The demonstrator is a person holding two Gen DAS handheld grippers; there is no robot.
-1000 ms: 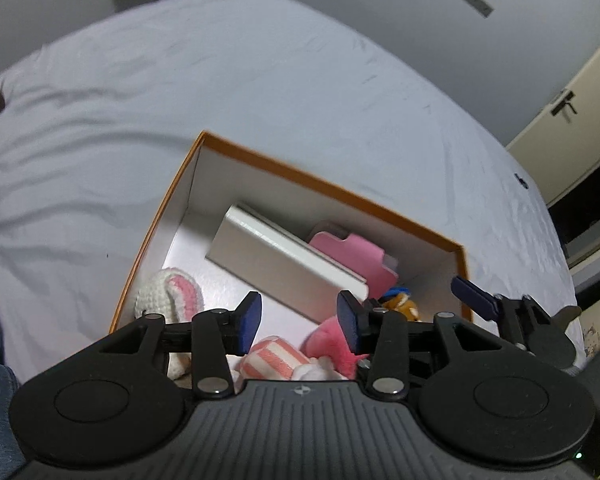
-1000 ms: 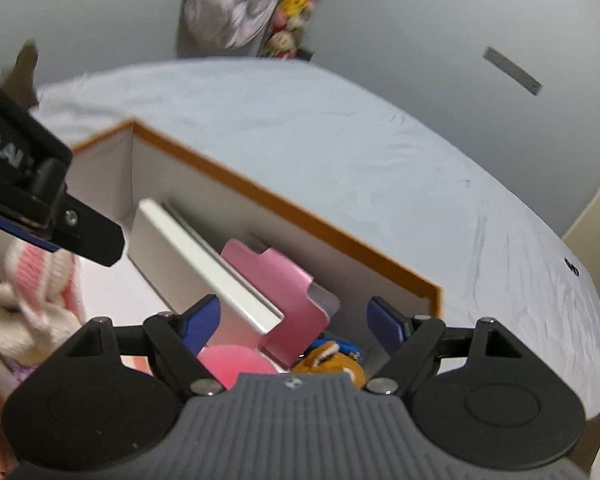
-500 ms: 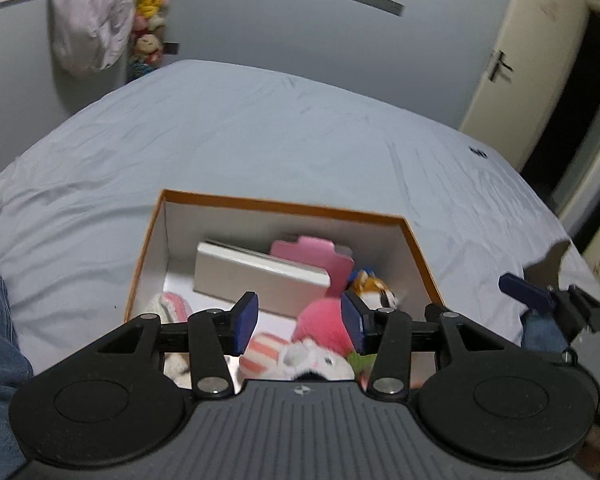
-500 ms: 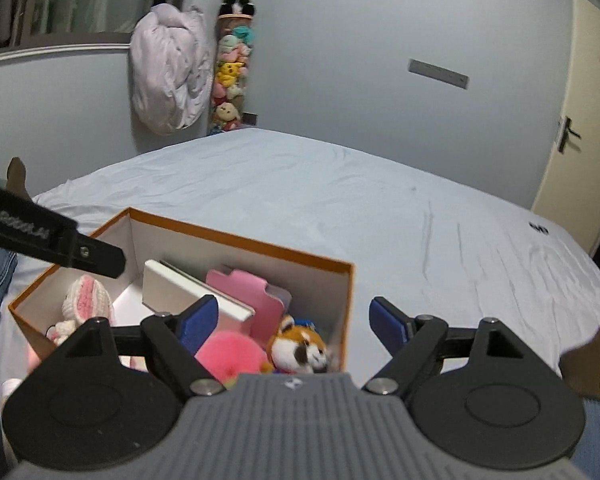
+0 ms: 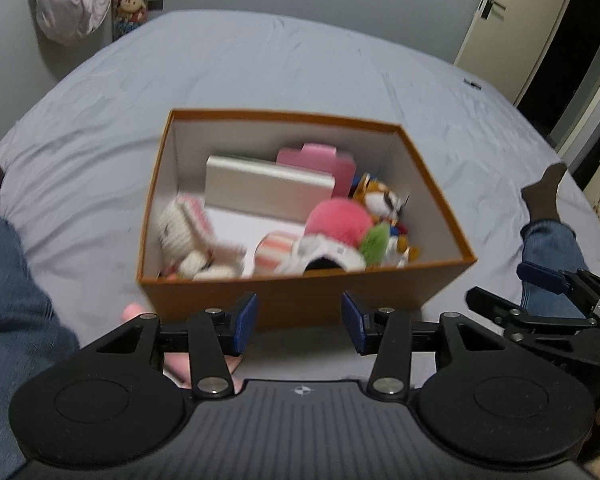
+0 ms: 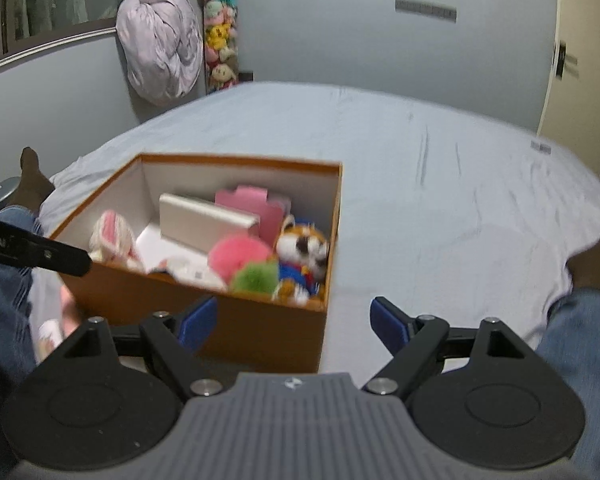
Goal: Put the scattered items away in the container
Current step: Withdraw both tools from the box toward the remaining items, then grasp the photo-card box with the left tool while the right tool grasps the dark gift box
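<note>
An orange box stands on the bed, white inside. It holds a white flat case, a pink card, a tiger plush, a pink pompom, a green pompom and a crochet bunny. My left gripper hovers just in front of the box's near wall, open, nothing between its pads. My right gripper is open wide before the box's near right corner, holding nothing. A blurred pink thing lies on the sheet by the near left corner.
The grey bed sheet spreads wide behind and right of the box. A person's jeans-clad legs flank the box, with dark socks. A door, a bundled quilt and hanging plush toys line the walls.
Both grippers have drawn back from over the box and rolled level, so the whole box now shows in front of them. The left jaws stand a little wider.
</note>
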